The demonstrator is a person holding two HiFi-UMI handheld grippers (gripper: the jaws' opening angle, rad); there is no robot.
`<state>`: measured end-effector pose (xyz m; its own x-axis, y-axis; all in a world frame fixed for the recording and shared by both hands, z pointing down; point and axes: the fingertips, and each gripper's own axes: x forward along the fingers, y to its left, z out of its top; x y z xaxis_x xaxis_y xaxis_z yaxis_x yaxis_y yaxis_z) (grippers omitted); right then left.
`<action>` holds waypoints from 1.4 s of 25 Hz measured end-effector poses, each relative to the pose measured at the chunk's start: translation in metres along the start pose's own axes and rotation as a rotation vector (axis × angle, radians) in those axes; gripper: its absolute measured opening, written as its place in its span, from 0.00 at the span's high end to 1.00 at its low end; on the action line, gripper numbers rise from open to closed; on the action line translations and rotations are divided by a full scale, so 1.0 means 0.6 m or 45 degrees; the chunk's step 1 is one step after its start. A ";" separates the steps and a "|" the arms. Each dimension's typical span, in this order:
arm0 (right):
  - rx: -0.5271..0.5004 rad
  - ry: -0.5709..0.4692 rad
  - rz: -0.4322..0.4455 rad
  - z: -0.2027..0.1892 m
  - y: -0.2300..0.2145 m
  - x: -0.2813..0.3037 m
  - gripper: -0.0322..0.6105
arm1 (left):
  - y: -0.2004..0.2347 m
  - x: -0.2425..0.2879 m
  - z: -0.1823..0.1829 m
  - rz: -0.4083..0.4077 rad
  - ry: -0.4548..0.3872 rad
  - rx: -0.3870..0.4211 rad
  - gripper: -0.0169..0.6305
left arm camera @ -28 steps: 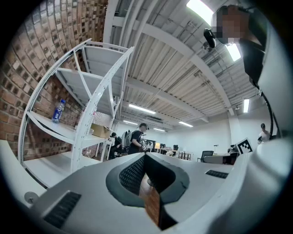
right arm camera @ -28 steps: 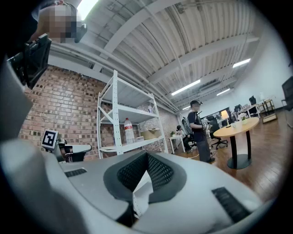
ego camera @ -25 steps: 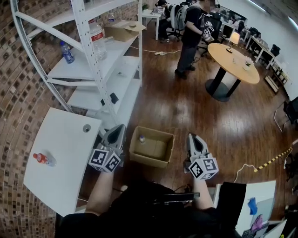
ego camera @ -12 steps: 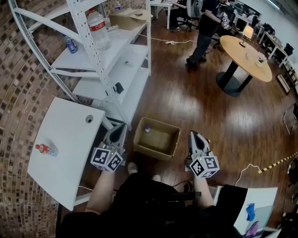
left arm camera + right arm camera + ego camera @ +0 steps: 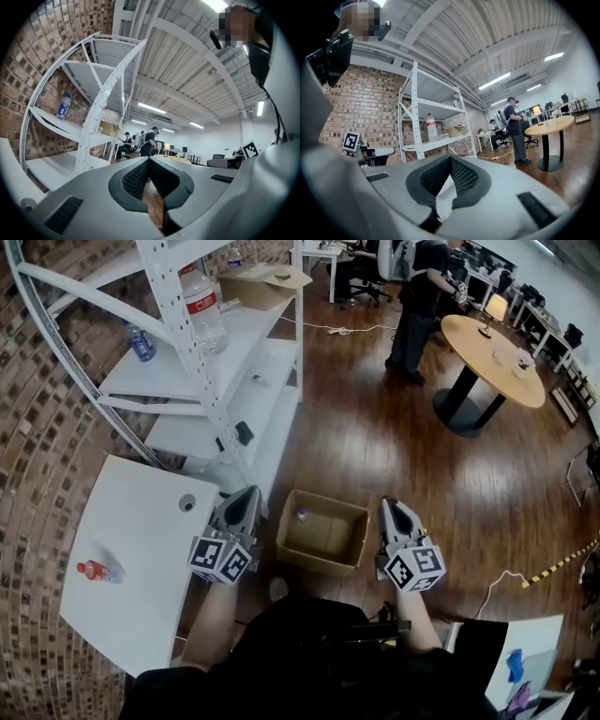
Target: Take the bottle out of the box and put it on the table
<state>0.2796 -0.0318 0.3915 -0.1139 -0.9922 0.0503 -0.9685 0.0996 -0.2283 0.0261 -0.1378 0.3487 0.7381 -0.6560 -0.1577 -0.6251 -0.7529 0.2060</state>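
Head view: open brown cardboard box [image 5: 317,564] on wood floor, between left gripper [image 5: 247,498] and right gripper [image 5: 393,506]. Small clear plastic bottle [image 5: 302,517] upright in box's far left corner.
Left gripper view: jaws together, nothing held.
Right gripper view: jaws together, nothing held.

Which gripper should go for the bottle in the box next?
Left, probably. The bottle sits at the left side of the box, nearer the left gripper than the right gripper, and the table is on that side too. Both are shut and empty.
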 end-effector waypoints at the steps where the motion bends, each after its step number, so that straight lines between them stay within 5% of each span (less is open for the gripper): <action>1: -0.008 -0.008 -0.006 0.007 0.004 0.013 0.95 | 0.012 0.007 0.007 -0.008 -0.011 0.002 0.97; 11: -0.046 -0.078 -0.039 0.052 0.055 0.127 0.95 | 0.124 0.043 0.040 -0.051 -0.044 -0.020 0.97; 21: -0.109 -0.055 -0.008 0.071 0.037 0.180 0.95 | 0.146 0.090 0.030 -0.031 -0.056 -0.056 0.97; 35: -0.098 0.114 0.112 -0.001 0.010 0.258 0.94 | 0.157 0.116 -0.048 0.068 0.132 -0.040 0.97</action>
<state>0.2560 -0.1850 0.3986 -0.2150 -0.9691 0.1211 -0.9676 0.1945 -0.1609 0.0260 -0.2531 0.3849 0.7274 -0.6848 -0.0449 -0.6572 -0.7139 0.2417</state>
